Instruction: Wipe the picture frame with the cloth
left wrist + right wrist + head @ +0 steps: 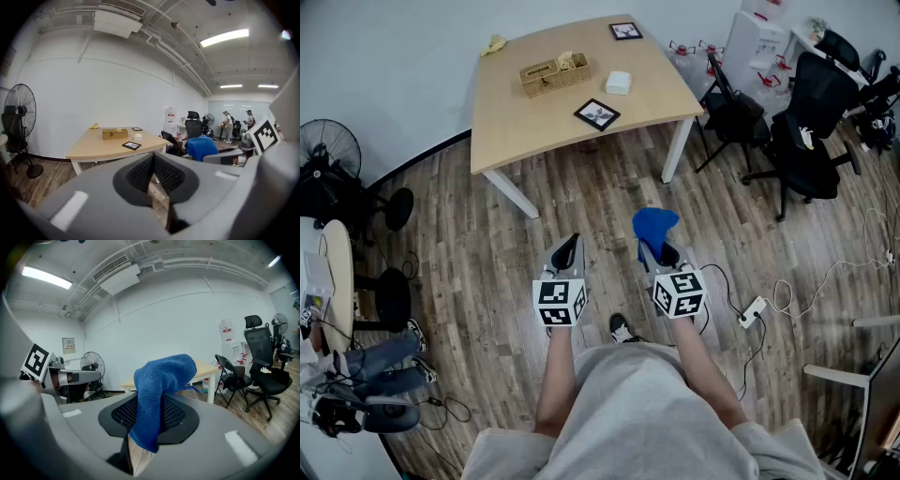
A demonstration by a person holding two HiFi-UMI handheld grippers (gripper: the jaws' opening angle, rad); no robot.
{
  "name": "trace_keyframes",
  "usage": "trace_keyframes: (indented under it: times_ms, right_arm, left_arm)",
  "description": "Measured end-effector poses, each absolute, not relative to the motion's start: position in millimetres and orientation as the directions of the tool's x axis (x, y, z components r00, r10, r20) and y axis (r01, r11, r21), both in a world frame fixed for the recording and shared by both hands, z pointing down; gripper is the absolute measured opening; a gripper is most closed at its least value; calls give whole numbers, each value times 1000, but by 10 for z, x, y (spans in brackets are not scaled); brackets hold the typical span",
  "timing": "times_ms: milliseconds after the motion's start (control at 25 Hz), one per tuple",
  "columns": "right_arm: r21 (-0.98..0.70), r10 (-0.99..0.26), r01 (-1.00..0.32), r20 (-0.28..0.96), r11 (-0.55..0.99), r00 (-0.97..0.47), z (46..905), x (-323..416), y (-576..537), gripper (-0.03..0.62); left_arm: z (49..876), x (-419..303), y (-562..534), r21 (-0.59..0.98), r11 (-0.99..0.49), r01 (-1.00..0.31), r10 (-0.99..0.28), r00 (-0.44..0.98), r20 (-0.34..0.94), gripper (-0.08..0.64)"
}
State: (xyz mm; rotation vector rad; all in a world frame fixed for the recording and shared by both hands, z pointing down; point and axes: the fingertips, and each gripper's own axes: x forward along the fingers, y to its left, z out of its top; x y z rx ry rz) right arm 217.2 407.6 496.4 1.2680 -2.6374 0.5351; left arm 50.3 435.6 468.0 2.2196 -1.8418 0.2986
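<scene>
You stand on the floor, well apart from the table point(525, 122), which lies at 12 o'clock from you. Both grippers are held low in front of your body and point at 12, likely a carry pose for the walk-up, since nothing is within reach yet.

The nearest frame point(597, 113) lies flat by the table's near edge, at 5 o'clock from the basket point(554, 73). A second frame point(625, 31) sits at the far edge, at 1 o'clock from the basket. I can't tell which one the task means; the near one looks likelier.

Right gripper point(659, 251): jaws pinched tight on the cloth point(159, 380), with the free end flopping over the tips toward 12, ready to wipe.

Left gripper point(153, 164): jaws closed tip to tip, with nothing between them, probably free to steady the frame.
</scene>
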Motion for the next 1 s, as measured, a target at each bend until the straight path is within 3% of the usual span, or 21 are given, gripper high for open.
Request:
trace_keyframes:
  times_ms: [440,1000]
  right_arm:
    - [-217,-701,-767,313,603,-640,4982,1960,4051,106]
    - [-328,-758,-799,276,504,-591,5016,2029,3951,106]
  left_arm:
    - [4646,312,4258,48,-161,-986,-943,168,286,52]
    - [4779,79,4263,85,-179,-980,-933,196,302,52]
